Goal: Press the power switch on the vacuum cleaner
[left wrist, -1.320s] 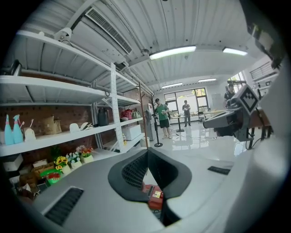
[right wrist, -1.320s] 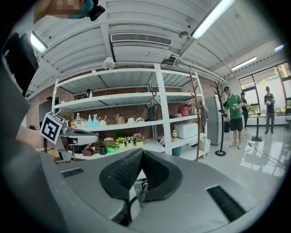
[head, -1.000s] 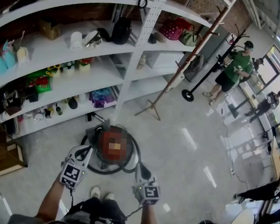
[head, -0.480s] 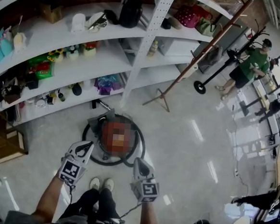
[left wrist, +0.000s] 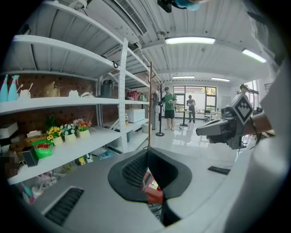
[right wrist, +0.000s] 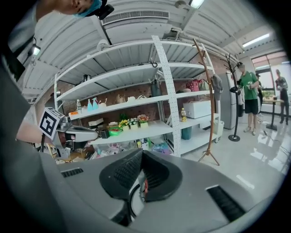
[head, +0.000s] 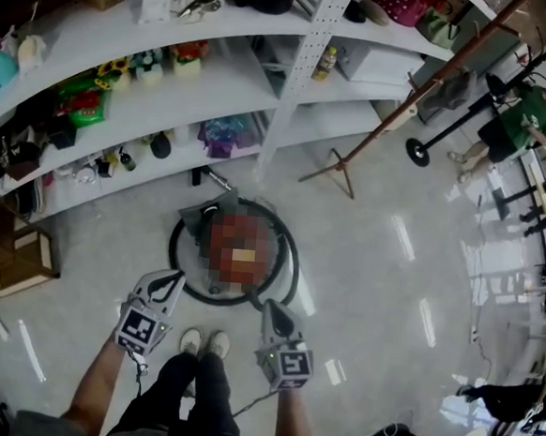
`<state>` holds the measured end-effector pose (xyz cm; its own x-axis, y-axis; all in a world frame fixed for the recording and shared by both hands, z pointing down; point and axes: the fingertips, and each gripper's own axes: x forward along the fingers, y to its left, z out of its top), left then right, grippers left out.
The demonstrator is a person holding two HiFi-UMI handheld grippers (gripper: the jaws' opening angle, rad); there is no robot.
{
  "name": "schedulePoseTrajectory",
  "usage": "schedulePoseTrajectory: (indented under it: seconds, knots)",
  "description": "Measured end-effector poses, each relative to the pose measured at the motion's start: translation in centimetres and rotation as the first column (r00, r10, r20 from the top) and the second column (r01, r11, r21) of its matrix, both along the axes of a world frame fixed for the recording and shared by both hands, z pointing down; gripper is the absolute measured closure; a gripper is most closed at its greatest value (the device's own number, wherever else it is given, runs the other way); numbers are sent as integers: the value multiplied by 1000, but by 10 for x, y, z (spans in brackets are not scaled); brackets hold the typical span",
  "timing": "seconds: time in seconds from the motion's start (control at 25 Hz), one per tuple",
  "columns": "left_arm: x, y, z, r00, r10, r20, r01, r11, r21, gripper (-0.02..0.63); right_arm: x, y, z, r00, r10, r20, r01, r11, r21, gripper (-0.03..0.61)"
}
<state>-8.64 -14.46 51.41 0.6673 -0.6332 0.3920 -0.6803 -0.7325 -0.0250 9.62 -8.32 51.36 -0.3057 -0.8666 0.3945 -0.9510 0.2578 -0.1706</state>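
The vacuum cleaner [head: 203,222] sits on the floor in front of the shelves, its red body mostly under a mosaic patch, ringed by a black hose [head: 180,269]. In the head view my left gripper [head: 168,280] hovers at the hose's near left edge. My right gripper [head: 272,308] hangs at its near right edge. Both are shut and hold nothing. In the left gripper view the pads meet at the left gripper [left wrist: 146,154], and the vacuum's red body [left wrist: 153,190] shows below them. The right gripper [right wrist: 142,154] has its pads together, with the hose [right wrist: 131,198] showing under them.
White shelving [head: 292,92] full of small goods runs behind the vacuum. A wooden coat-stand pole [head: 424,88] leans to the right of it. A wooden crate [head: 2,257] stands at the left. My shoes [head: 203,342] are just short of the hose. A person in green [head: 524,115] stands far right.
The head view has tipped and shifted, so the vacuum now sits higher in the frame. Both grippers lie slightly further back from the hose ring and remain shut.
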Motion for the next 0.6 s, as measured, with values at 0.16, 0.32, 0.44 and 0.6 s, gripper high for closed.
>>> schedulePoseTrajectory:
  seconds: [0.16,0.32,0.44,0.6]
  knots:
    - [-1,-3,30,1000,-17,18,18,999,-28,604,1,-3,29,1000,-6,22,6,1000,-22,574]
    - [3,-5,60,999,-24,22,25,998,-52,605,5,-7,63,999,2,43,0,999,-50,574]
    - [9,-6,79,999,-26,22,28,997,-70,604,8,-12,85,999,1,48,2,998,-67,574]
    - [14,-9,99,999,-26,25,29,996,-87,605,12,-20,110,998,-9,57,13,997,-71,574]
